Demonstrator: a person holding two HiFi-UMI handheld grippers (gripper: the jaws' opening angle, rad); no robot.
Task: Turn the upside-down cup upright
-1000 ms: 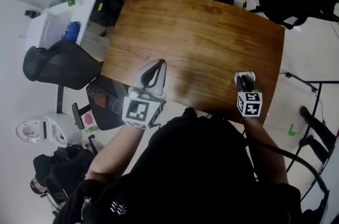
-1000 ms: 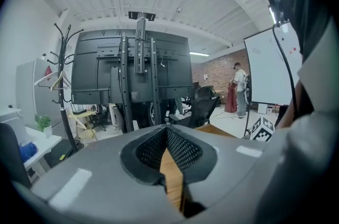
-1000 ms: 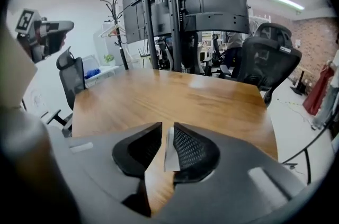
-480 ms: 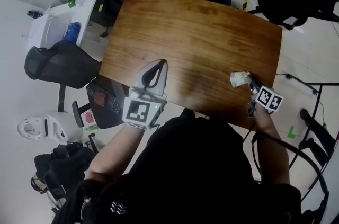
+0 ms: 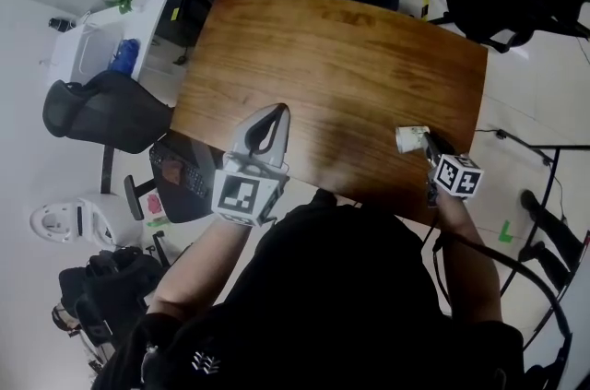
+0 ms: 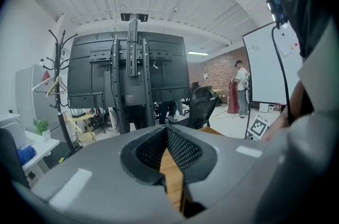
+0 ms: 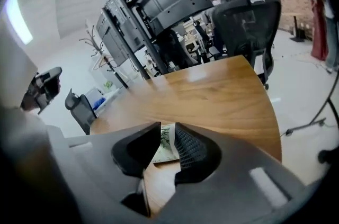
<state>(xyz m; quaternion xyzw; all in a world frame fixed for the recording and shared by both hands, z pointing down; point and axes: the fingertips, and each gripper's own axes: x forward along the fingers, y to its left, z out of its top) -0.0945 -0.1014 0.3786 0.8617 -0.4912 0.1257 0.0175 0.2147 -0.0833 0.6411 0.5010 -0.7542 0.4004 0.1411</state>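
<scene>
Cup (image 5: pixel 411 139) has tipped sideways on wooden table (image 5: pixel 341 56) near black chair (image 5: pixel 101 116).

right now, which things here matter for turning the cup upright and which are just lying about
Job: cup; right gripper, jaws closing with the cup between them; table.
Lying about: left gripper, shut and empty; chair; white desk.

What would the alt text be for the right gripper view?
A white paper cup with green leaf print sits between the jaws of the right claw, which are closing on it, over a wooden table. A black office chair stands behind.
</scene>
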